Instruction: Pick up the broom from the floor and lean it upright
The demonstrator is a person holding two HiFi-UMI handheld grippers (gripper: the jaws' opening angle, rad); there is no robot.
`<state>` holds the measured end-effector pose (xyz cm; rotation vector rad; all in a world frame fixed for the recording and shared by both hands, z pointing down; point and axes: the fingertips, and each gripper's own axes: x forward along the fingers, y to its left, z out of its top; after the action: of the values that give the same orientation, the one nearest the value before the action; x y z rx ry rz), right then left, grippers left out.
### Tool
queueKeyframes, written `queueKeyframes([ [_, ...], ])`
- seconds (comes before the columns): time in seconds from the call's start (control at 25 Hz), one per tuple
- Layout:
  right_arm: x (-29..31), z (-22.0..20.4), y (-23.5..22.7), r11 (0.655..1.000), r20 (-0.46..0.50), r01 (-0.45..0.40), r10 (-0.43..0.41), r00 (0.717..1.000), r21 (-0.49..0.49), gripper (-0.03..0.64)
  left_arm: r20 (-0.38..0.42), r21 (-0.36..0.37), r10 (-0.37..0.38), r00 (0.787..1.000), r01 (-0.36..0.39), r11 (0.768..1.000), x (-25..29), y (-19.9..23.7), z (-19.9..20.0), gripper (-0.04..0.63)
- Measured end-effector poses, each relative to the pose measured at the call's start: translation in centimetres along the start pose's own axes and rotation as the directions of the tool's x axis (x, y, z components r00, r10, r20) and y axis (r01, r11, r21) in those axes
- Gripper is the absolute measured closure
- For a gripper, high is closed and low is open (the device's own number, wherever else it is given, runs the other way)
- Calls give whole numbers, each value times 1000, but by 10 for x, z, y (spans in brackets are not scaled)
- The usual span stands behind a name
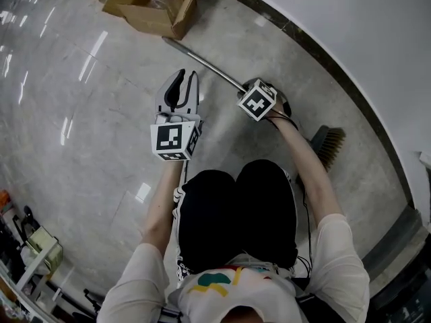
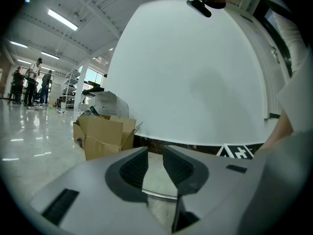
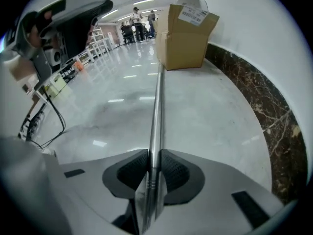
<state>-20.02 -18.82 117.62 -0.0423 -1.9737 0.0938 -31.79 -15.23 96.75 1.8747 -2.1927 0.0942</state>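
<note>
The broom lies on the polished floor along the wall. Its metal handle (image 1: pixel 202 62) runs from the cardboard box toward me, and its bristle head (image 1: pixel 328 145) sits by my right forearm. My right gripper (image 1: pixel 258 101) points steeply down over the handle, its jaws hidden under the marker cube in the head view. In the right gripper view the gripper (image 3: pixel 154 168) is shut on the broom handle (image 3: pixel 157 106), pads pressed on both sides. My left gripper (image 1: pixel 183 79) hovers just short of the handle, open, and the left gripper (image 2: pixel 155 165) has nothing between its pads.
An open cardboard box (image 1: pixel 151 2) stands at the handle's far end, close to the white curved wall (image 1: pixel 350 19) with its dark baseboard (image 1: pixel 337 66). My knees in black trousers (image 1: pixel 236 214) are just behind the grippers. People (image 2: pixel 29 84) stand far off. Cables and shelves (image 1: pixel 34 247) lie lower left.
</note>
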Motion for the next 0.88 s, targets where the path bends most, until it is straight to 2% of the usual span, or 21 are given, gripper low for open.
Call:
queueKeyframes([
  [0.04,1,0,-1,1000,0,-1,1,1000,7,522,2,-1,4,1000,-4,1000,0,1,1,471],
  [0.24,-18,2,2,1000,26,6,-6,1000,8,526,12,18,7,1000,-7,1000,-1,3,18,471],
  [0.36,-60,18,3,999,115,23,-26,993,32,526,45,16,22,999,-22,1000,-4,6,49,471],
  [0.48,-121,35,-9,991,237,94,-114,965,95,526,74,47,-23,997,19,999,3,-10,87,471],
  [0.56,-159,45,-25,978,308,154,-192,932,142,526,102,73,-62,993,55,996,14,-23,113,471],
  [0.64,-195,54,-45,956,377,208,-275,884,208,528,131,94,-101,986,89,992,27,-35,137,471],
  [0.76,-261,53,-71,900,454,294,-420,786,323,528,169,128,-171,971,151,980,38,-65,173,471],
  [0.88,-336,34,-87,820,485,355,-557,674,449,529,194,165,-246,950,215,962,38,-109,209,471],
])
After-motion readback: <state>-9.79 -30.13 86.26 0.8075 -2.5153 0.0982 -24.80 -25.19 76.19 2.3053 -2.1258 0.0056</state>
